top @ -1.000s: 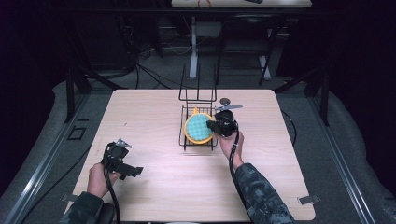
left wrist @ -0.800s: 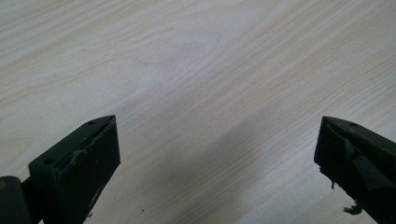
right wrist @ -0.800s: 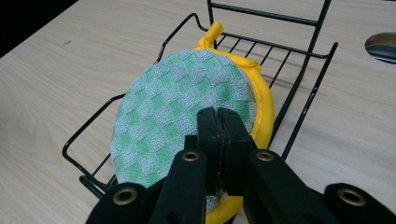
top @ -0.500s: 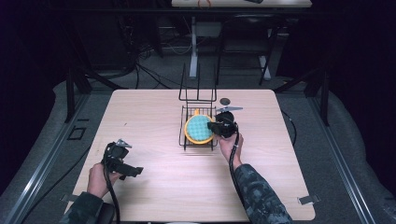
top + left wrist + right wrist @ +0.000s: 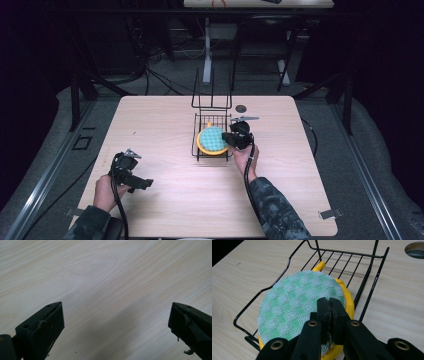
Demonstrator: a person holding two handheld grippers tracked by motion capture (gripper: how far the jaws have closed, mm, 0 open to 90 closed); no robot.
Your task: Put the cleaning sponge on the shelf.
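A round green-and-white checked cloth [image 5: 299,300] lies on a yellow dish [image 5: 348,305] inside a black wire rack [image 5: 287,267] at the table's far middle. My right gripper [image 5: 329,302] reaches over the cloth's right side with its jaws pressed together, and a bit of the mesh shows pinched low between them. In the high view this gripper [image 5: 231,139] sits at the right rim of the cloth [image 5: 212,139] in the rack [image 5: 212,106]. My left gripper [image 5: 142,184] rests near the table's front left corner, and its jaws [image 5: 116,325] stand wide apart over bare wood.
A small round hole [image 5: 241,108] in the tabletop lies just behind the rack on the right; it is also in the right gripper view [image 5: 415,248]. The wooden table [image 5: 165,125] has bare room to the left of the rack. Dark floor and cables surround the table.
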